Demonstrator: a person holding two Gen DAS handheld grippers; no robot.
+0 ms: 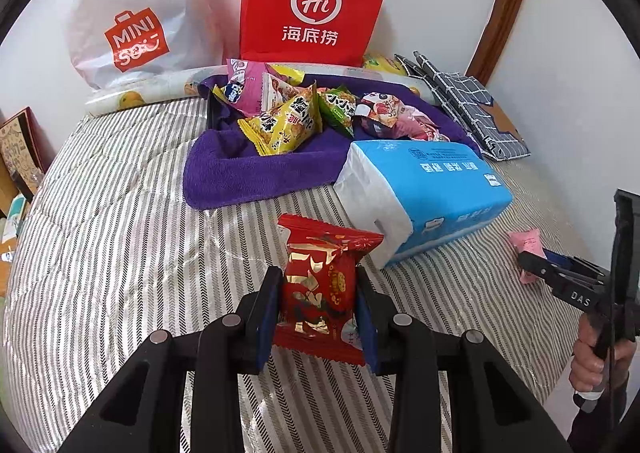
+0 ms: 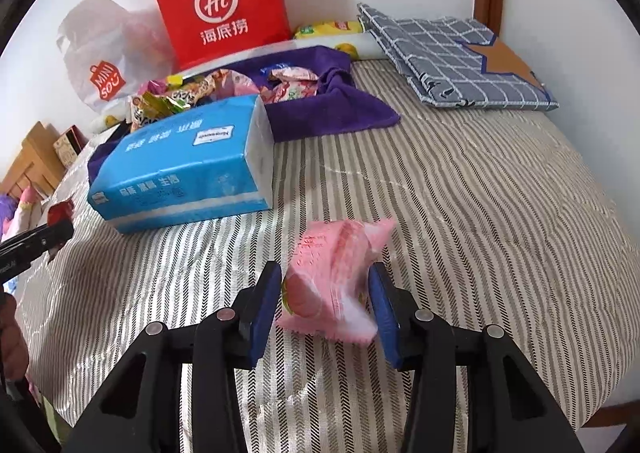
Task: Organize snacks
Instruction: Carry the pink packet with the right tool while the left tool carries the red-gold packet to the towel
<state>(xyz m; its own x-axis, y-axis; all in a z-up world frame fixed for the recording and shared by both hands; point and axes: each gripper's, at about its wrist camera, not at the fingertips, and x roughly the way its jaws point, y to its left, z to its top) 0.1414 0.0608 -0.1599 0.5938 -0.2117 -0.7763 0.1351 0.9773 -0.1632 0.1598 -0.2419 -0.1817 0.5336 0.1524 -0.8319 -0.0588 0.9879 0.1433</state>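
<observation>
My left gripper (image 1: pixel 317 293) is shut on a red and gold snack packet (image 1: pixel 320 285), held above the striped tablecloth. My right gripper (image 2: pixel 326 293) is shut on a pink snack packet (image 2: pixel 336 277), also above the cloth; it shows in the left wrist view (image 1: pixel 528 253) at the far right. A purple towel-lined tray (image 1: pixel 248 169) behind holds several snack packets (image 1: pixel 288 121), yellow, green and pink. The tray (image 2: pixel 332 109) and its snacks (image 2: pixel 288 85) also show in the right wrist view. The left gripper's tip with the red packet (image 2: pixel 60 213) shows at that view's left edge.
A blue tissue pack (image 1: pixel 432 189) lies in front of the tray, between the grippers (image 2: pixel 188 169). A red paper bag (image 1: pixel 316 1) and a white Miniso bag (image 1: pixel 132 17) stand against the wall. A folded checked cloth (image 2: pixel 452 57) lies at the back right.
</observation>
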